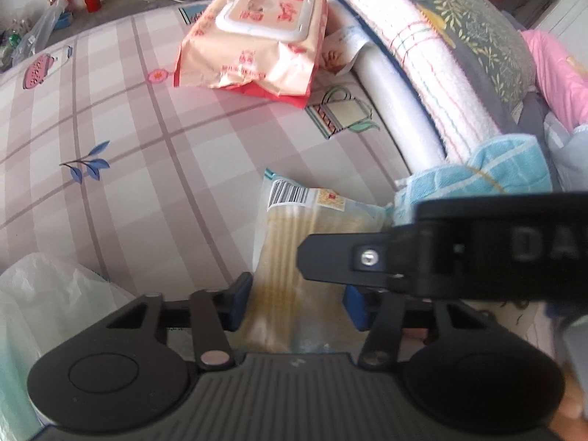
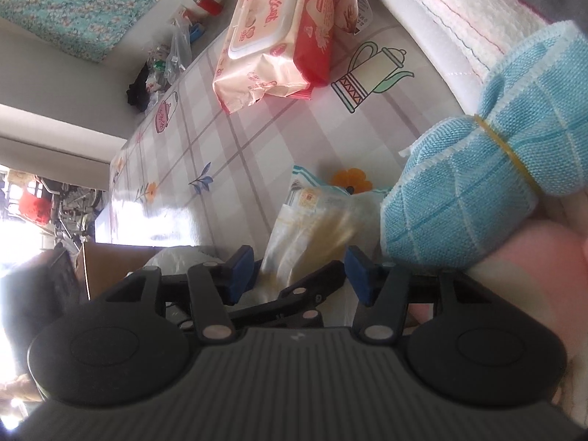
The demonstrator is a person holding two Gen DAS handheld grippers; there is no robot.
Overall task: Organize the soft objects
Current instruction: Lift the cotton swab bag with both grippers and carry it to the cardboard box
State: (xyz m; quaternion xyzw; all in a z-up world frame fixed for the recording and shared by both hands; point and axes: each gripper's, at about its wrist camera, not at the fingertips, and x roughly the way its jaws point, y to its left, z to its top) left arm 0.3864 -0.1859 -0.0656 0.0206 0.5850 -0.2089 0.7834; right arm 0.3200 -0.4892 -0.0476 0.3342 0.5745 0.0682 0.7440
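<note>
Lying lengthwise between the blue pads of the left hand-held gripper (image 1: 296,303), which look closed on it, the clear packet (image 1: 294,257) points away along the bed (image 1: 128,128); the right hand-held gripper (image 2: 299,275) straddles it, open, beside the blue cloth bundle (image 2: 477,183).

Two handheld grippers point steeply downward, close together. The left gripper (image 1: 297,301) has blue-padded fingers (image 1: 240,303) standing partly apart. The right gripper (image 2: 299,275) (its black finger crosses the left camera's view) also stands partly apart. A fingertip of the person's hand (image 1: 573,404) shows at the frame edge.
</note>
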